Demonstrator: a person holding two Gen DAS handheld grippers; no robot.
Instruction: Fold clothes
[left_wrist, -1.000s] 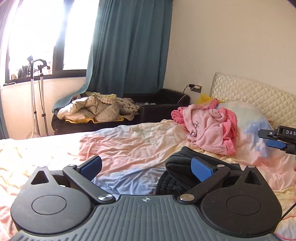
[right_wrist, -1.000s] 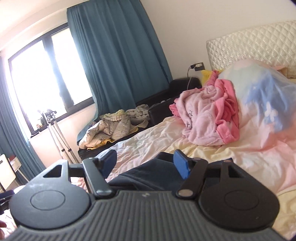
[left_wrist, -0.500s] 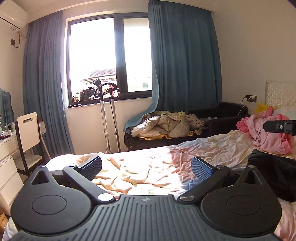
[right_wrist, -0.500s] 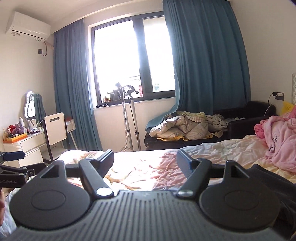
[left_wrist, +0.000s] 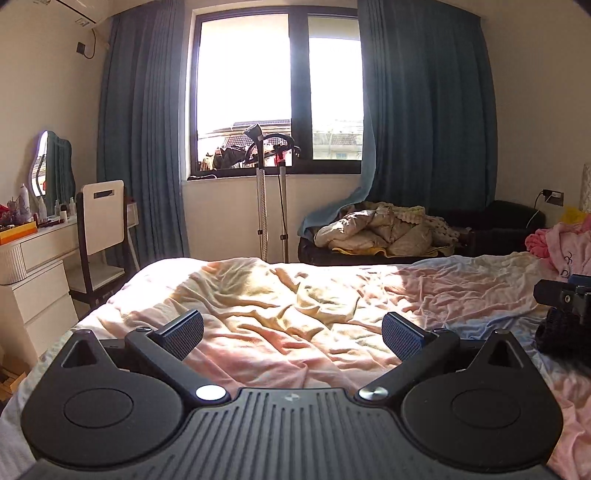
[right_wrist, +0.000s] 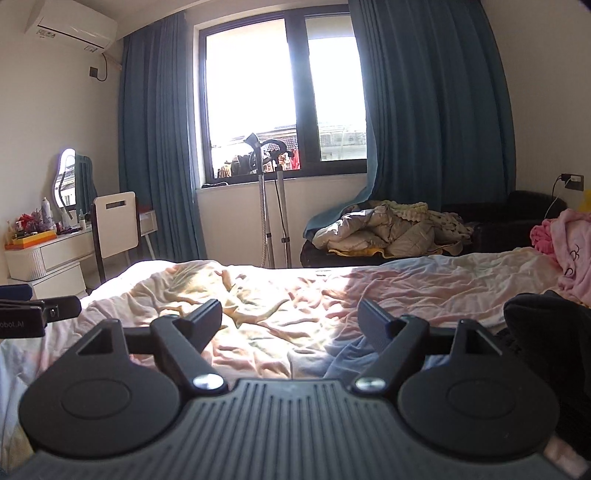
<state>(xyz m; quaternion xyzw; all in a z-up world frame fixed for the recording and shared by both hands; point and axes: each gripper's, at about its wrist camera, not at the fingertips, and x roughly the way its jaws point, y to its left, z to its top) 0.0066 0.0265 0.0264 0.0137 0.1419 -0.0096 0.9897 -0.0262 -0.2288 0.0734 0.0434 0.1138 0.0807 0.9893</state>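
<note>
A wide bed (left_wrist: 295, 314) fills the middle of the room, its sheet rumpled and washed in pale pink, yellow and blue, with sun falling across the near half. The left tongs (left_wrist: 291, 334) stand wide apart over the sheet with nothing between them. The right tongs (right_wrist: 290, 319) are also spread, have just been opening further, and grip nothing. A dark garment (right_wrist: 546, 332) lies bunched on the bed at the right edge, just beside the right tongs; in the left wrist view it (left_wrist: 557, 336) shows under the other gripper's tip. A pink garment (right_wrist: 572, 247) is heaped further back on the right. Beyond the bed stands a window (left_wrist: 277, 92) between blue curtains (left_wrist: 424, 110), with a garment steamer (left_wrist: 264, 184) in front of it. A dark sofa (left_wrist: 509, 225) on the right carries a pile of beige bedding (left_wrist: 384, 232). On the left are a white chair (left_wrist: 101, 221), a dressing bench (left_wrist: 33, 251) with bottles and a mirror (left_wrist: 48, 170). An air conditioner (right_wrist: 70, 26) hangs high on the wall.
</note>
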